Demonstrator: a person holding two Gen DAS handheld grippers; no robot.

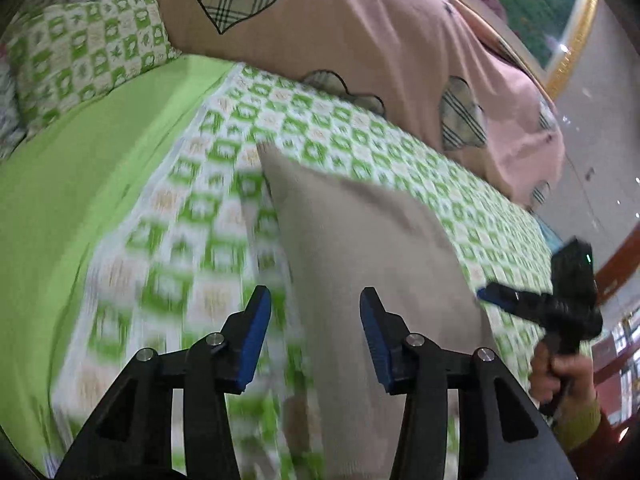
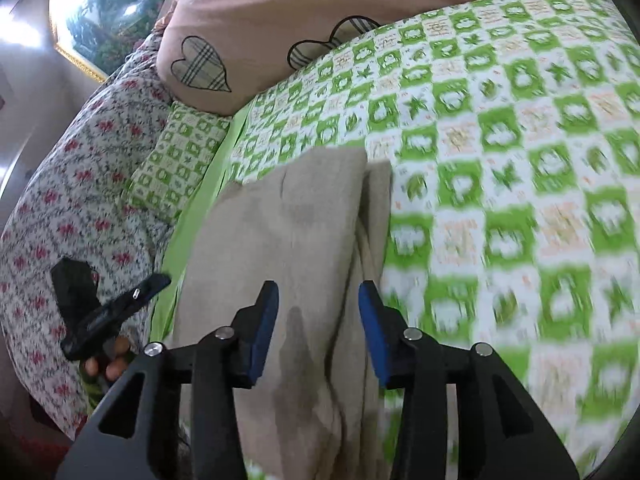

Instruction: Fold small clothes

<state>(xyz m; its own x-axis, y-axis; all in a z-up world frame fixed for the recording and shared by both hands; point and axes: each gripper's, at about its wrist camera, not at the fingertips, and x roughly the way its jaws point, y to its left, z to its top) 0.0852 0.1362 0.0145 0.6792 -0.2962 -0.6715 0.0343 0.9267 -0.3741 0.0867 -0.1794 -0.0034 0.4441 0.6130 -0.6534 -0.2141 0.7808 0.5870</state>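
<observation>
Across both frames spreads a green-and-white checked bedsheet point(image 1: 360, 136), soft pink quilt point(image 1: 360, 32) along the top. Mid-frame lies a smooth beige garment point(image 2: 288, 240), folded lengthwise. Left gripper point(image 1: 316, 332) and right gripper point(image 2: 318, 324) both gape apart, blue-padded, gripping nothing.

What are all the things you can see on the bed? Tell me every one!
beige garment: one, beige-grey, lying on the checked sheet
checked sheet: one, green and white, covers the bed
plain sheet: one, lime green, beside the checked part
pillow: one, green-white checks, at the bed's head
pink quilt: one, pink with plaid hearts, behind the garment
floral quilt: one, white with red flowers, by the pillow
framed picture: one, gold frame, on the wall
left gripper: one, black with blue pads, open
right gripper: one, black with blue pads, open
</observation>
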